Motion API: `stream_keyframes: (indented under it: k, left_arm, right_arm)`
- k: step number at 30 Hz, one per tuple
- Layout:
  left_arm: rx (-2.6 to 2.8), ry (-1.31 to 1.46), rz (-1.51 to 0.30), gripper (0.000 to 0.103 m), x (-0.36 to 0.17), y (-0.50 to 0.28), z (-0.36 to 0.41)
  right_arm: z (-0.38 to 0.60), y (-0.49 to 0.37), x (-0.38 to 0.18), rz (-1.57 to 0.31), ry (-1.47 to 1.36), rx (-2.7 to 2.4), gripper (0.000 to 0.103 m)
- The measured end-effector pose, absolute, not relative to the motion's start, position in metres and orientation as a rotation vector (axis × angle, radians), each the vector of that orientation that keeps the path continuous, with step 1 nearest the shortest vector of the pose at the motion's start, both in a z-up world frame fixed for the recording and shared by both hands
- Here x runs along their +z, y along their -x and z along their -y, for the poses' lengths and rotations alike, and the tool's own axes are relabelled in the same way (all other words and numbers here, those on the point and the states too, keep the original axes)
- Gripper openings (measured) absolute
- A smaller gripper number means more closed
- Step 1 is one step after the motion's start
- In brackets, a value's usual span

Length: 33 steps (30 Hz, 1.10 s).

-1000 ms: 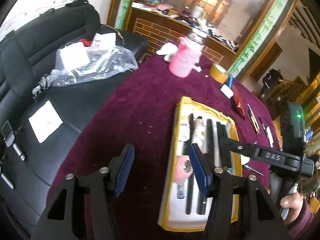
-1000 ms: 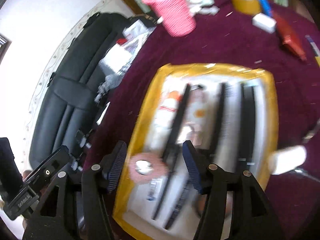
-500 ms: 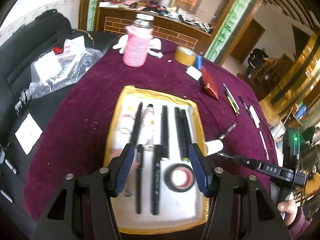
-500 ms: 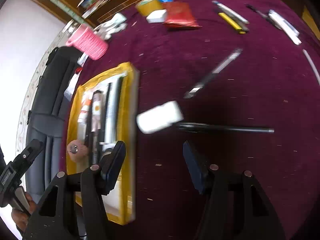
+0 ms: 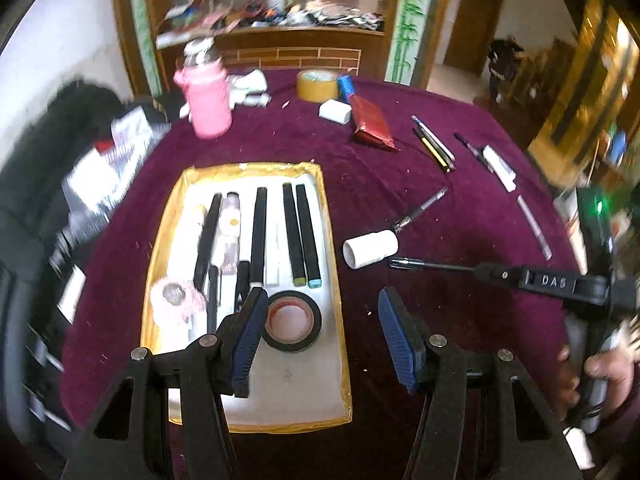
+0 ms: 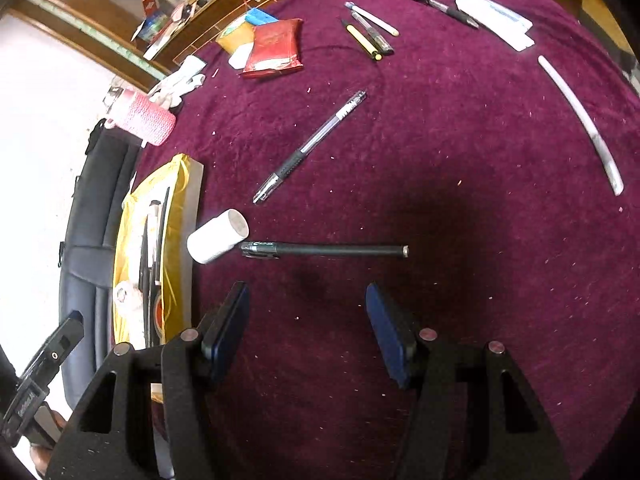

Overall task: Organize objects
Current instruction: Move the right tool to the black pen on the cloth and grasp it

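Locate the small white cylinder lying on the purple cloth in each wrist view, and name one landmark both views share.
Left wrist view: the white cylinder lies right of centre, just right of the yellow-rimmed tray.
Right wrist view: the cylinder lies left of centre, again just beside the tray's edge.
Shared landmark: the black pen, one end close to the cylinder.

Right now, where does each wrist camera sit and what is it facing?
Left wrist: above the yellow tray, looking down; open left tongs low in frame, right hand at the edge.
Right wrist: over bare purple cloth, open right tongs short of the black pen.
Shared: white bottle, black pen, tray.
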<state>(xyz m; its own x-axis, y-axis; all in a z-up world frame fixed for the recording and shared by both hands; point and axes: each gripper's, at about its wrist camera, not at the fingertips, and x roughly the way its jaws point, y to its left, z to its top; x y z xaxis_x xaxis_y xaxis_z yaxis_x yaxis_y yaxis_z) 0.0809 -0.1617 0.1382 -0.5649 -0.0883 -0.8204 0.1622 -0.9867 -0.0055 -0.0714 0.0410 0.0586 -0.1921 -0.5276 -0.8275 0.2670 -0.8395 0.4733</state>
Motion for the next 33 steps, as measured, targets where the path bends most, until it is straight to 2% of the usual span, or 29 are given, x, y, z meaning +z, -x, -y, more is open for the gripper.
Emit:
stream_keyframes:
  k: [8,17,33]
  left_arm:
    - [-2.614,-1.325,0.192,0.051,0.144,-0.088,0.131]
    - [-2.572,-1.352,0.190,0.051,0.142,-0.093,0.140]
    - [-2.530,-1.419,0.192,0.052,0.130,-0.096,0.157]
  right_arm:
    - [-0.039,0.065,0.059,0.202,-1.545,-2.080,0.059]
    - [-0.020,0.060,0.056,0.102,-1.544,-2.081,0.059]
    - [0.049,0.074,0.028,-0.426,-1.445,-2.089,0.059]
